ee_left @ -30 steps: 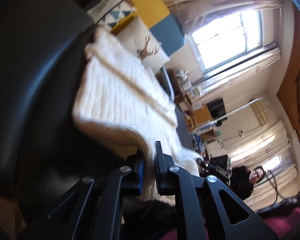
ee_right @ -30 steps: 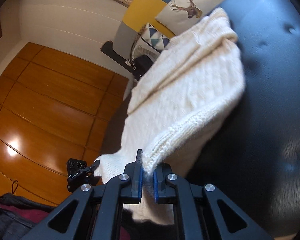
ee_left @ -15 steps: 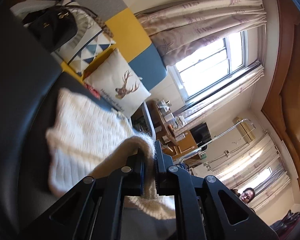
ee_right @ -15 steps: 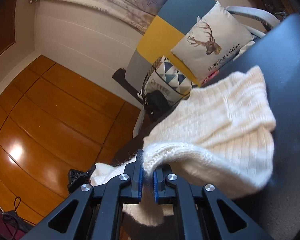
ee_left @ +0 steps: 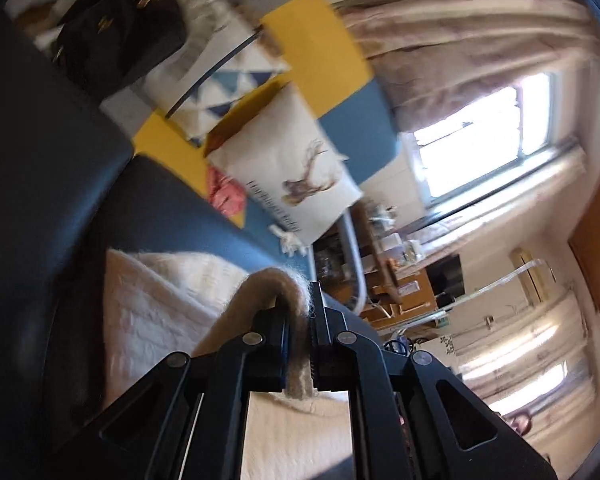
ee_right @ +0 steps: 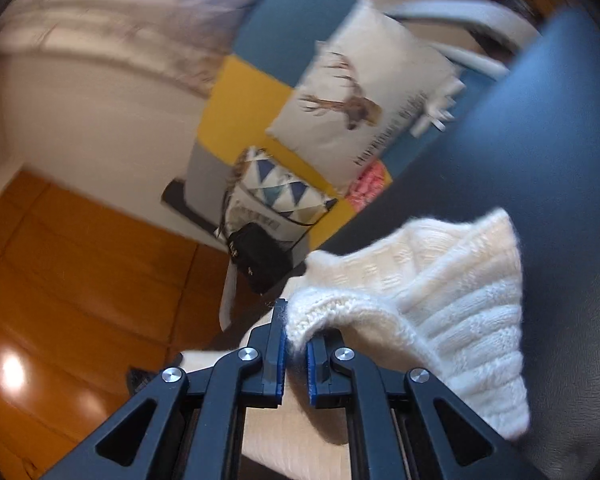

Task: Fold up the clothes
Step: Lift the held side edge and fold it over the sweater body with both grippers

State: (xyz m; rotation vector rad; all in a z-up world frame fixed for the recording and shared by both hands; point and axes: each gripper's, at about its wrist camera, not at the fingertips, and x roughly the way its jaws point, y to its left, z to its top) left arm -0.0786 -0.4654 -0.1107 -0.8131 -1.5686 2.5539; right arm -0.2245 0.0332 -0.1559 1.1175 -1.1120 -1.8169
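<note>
A broad dark padded surface (ee_right: 560, 168) carries the cream cable-knit sweater (ee_right: 452, 280), which lies folded over on itself, its lifted edge doubled back toward the cameras. Behind stands a blue, yellow and grey patchwork sofa (ee_left: 332, 52) with a white deer-print cushion (ee_right: 364, 100) and a small black handbag (ee_right: 260, 256). The left gripper (ee_left: 299, 344) pinches a sweater fold tightly between narrow fingers; the right gripper (ee_right: 296, 356) is opening, knit edge between its fingers.

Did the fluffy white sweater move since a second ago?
Yes. The sweater got carried toward the deer pillow: its edge has been folded forward over the rest, and the pillow looks nearer now.
</note>
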